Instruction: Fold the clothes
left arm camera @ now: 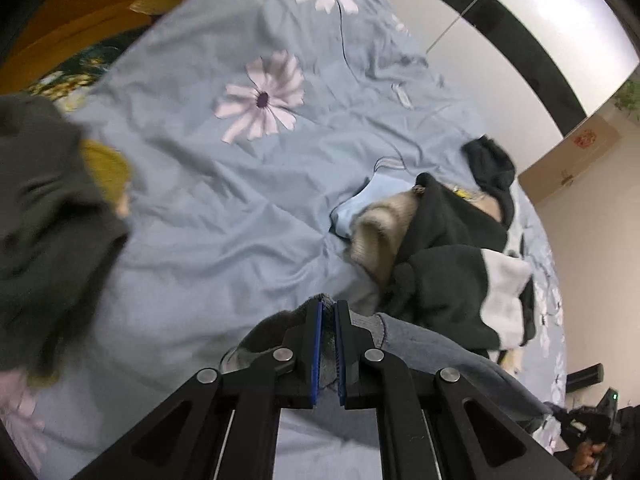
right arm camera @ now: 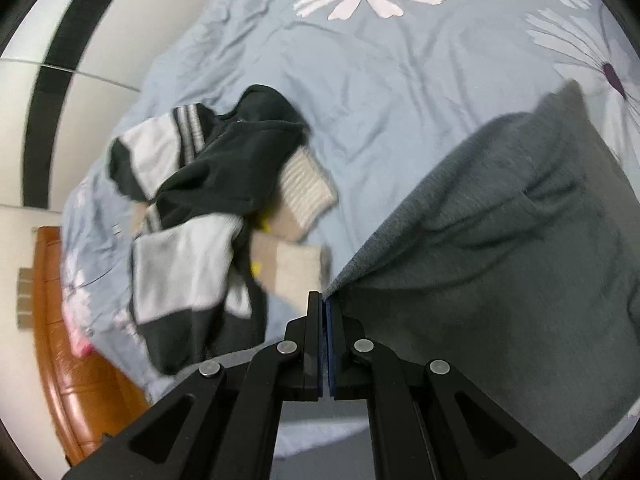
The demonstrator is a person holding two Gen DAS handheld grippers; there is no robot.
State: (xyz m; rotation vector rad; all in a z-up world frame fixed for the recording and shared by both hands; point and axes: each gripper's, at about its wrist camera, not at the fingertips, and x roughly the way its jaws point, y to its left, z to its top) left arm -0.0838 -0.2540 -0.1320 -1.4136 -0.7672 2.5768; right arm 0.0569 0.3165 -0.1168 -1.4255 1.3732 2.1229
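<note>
A grey garment (right arm camera: 500, 240) hangs stretched above the bed, held at two places. My right gripper (right arm camera: 324, 300) is shut on its edge, and the cloth spreads away to the right in the right wrist view. In the left wrist view my left gripper (left arm camera: 329, 306) is shut on another part of the same grey garment (left arm camera: 432, 352), with cloth bunched between the blue pads. A heap of clothes (right arm camera: 200, 200), dark green, white and beige, lies on the blue flowered bedsheet (right arm camera: 400, 80). The same heap of clothes (left arm camera: 440, 248) lies right of the left gripper.
A dark green and mustard garment (left arm camera: 48, 220) sits at the left of the bedsheet (left arm camera: 240, 200). A wooden bed frame (right arm camera: 68, 340) borders the bed on the left. A cardboard box (left arm camera: 572, 160) stands by the wall. A person's hand (left arm camera: 588, 454) shows at the lower right.
</note>
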